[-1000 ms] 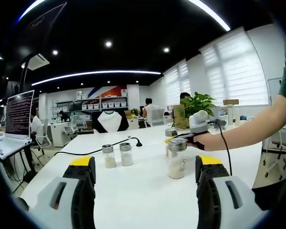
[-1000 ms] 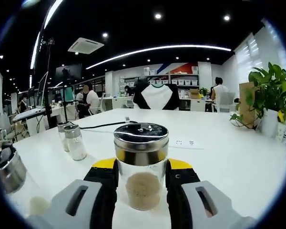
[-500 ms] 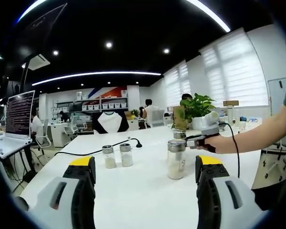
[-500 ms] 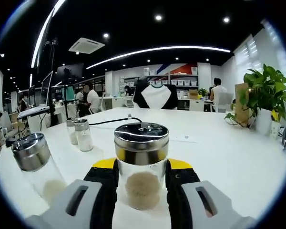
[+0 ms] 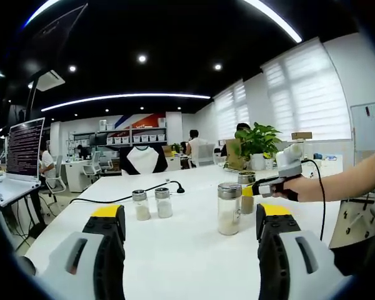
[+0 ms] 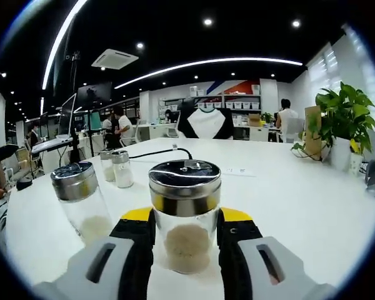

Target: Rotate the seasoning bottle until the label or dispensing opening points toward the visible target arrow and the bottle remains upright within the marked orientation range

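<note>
**Right tongs hold one seasoning bottle upright; left tongs stand wide over the bench**

In the right gripper view, the right tongs [image 6: 186, 240] are closed on a clear glass seasoning bottle with a shiny metal lid [image 6: 185, 215]. The two black jaws with yellow tips press on the left and right sides of the glass, just below the lid. The bottle stands upright between them and there is a pale powder in its lower part. I cannot tell whether its base touches the white bench [image 6: 300, 206] or is a little above it. The lid has a small mark on top, but which way the opening points is not readable.

To the left of these tongs, near them, stands a second clear glass bottle with a metal lid [image 6: 81, 203], also upright and free. Farther ahead and left, two small glass shakers with white powder [image 6: 115, 169] stand side by side, next to a black cable [image 6: 156, 152]. Far to the right there is a green potted plant [image 6: 344, 122].

In the left gripper view, the left tongs [image 5: 190, 240] are wide apart and hold nothing. Ahead between the jaws, closer to the right jaw, the free bottle stands on the bench. Just behind it on the right, the other tongs, held by a person's hand [image 5: 287, 187], grip the held bottle.
</note>
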